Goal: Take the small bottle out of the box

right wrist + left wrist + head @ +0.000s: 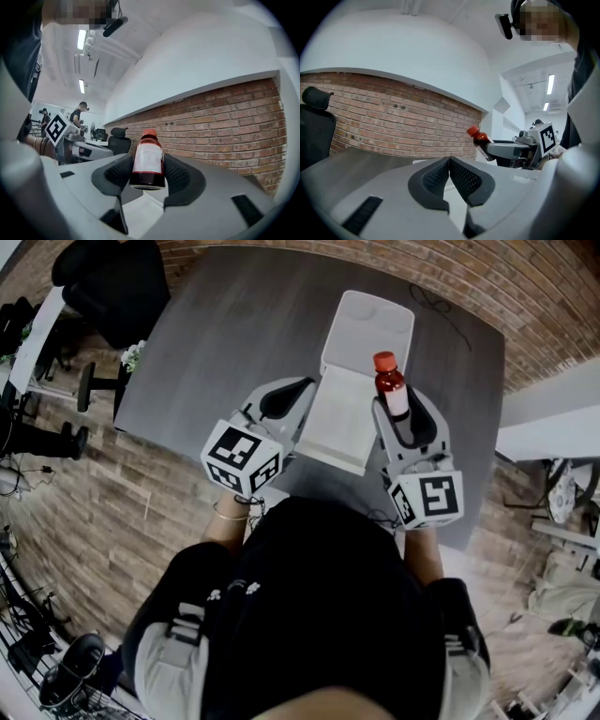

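A small dark bottle (147,160) with a red cap and a white label stands upright between the pads of my right gripper (147,176), which is shut on it. In the head view the small bottle (390,383) is lifted above the right side of the open white box (361,362) on the grey table (225,343). My left gripper (450,176) is shut with nothing in it, its pads meeting. It hovers at the box's left side (281,401). From the left gripper view the bottle (480,139) shows at the right, held by the other gripper.
A black office chair (112,287) stands at the table's far left corner. A brick wall (225,126) runs behind the table. A thin black cable (436,306) lies on the table beyond the box. Cluttered floor and furniture surround the table.
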Tool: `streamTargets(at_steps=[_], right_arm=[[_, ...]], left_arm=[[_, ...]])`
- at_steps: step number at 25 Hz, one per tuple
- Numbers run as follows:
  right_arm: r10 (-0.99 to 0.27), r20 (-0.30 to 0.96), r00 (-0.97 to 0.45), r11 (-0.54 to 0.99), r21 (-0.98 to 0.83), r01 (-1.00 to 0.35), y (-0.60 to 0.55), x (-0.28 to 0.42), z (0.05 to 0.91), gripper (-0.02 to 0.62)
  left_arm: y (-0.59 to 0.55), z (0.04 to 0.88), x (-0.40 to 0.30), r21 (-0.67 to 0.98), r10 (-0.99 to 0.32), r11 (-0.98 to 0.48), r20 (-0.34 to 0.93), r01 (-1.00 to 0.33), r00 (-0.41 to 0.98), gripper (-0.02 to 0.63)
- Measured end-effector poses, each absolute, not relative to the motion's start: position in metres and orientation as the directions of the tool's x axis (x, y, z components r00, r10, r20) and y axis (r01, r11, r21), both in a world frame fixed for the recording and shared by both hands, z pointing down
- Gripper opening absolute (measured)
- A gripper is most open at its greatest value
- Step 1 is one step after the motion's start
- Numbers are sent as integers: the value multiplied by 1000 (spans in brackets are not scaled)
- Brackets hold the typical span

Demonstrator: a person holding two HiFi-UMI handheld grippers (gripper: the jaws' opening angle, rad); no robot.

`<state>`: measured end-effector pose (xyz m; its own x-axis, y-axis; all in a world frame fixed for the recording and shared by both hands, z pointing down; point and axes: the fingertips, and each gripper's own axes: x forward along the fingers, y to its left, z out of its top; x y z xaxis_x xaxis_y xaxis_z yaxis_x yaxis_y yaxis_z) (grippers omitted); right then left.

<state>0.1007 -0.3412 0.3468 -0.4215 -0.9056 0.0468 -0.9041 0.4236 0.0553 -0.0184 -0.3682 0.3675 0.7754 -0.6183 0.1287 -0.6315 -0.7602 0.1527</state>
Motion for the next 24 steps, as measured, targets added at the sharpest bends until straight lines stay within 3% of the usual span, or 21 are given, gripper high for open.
streamTargets(at_steps=[24], right_arm=[[-901,29,-434,435,43,-900,-336,99,337,211]], left_arm=[[-367,363,-18,149,-624,-758,121,-635,772,6]])
